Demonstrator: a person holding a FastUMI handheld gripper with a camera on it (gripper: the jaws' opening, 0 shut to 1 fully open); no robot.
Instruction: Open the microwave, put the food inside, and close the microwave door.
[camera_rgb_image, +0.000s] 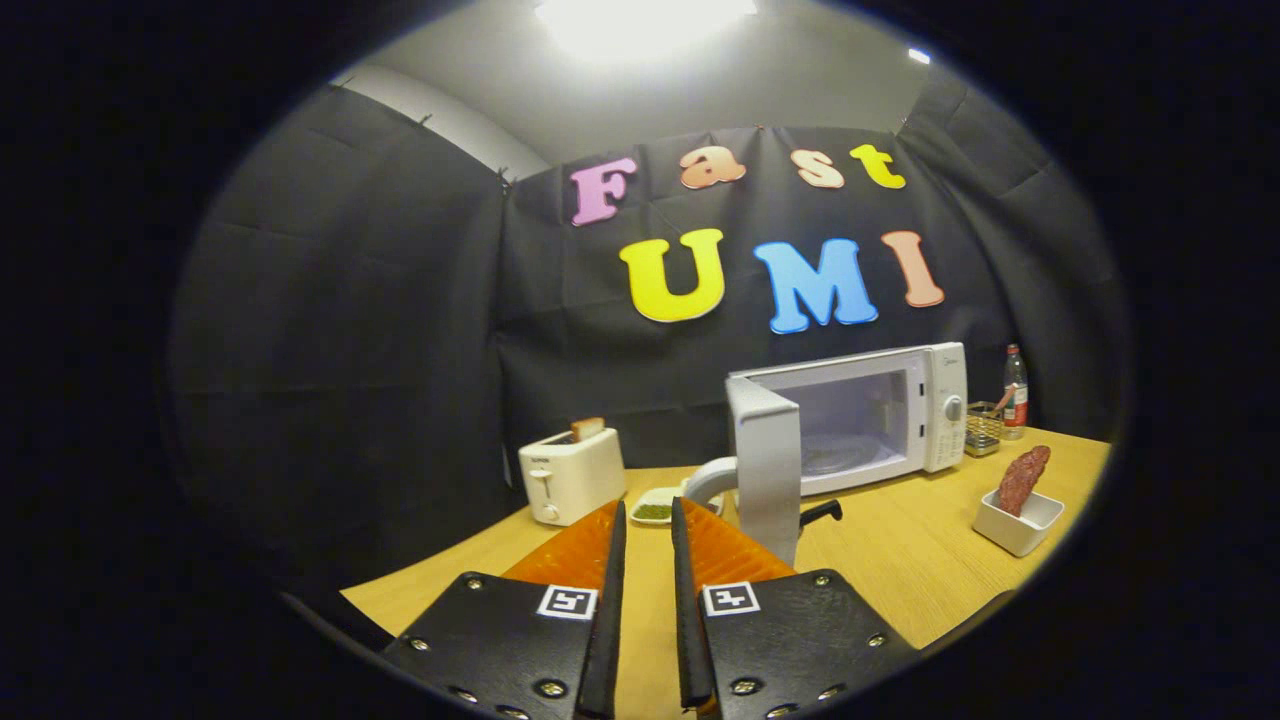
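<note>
Hovering over the bench (900, 560), the gripper (648, 510) was nearly closed, holding nothing; microwave (860, 420) door (765, 470) stood open.

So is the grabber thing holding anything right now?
No. The hand-held gripper holds nothing: its fingers stand close together with only a narrow bare gap between them. The food sits in its white dish, off beside the open microwave.

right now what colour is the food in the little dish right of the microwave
Reddish-brown food in a white dish, seen in the gripper view.

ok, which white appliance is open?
The microwave: its door is swung out toward the gripper, whose fingers hold nothing. The toaster just holds toast.
</note>
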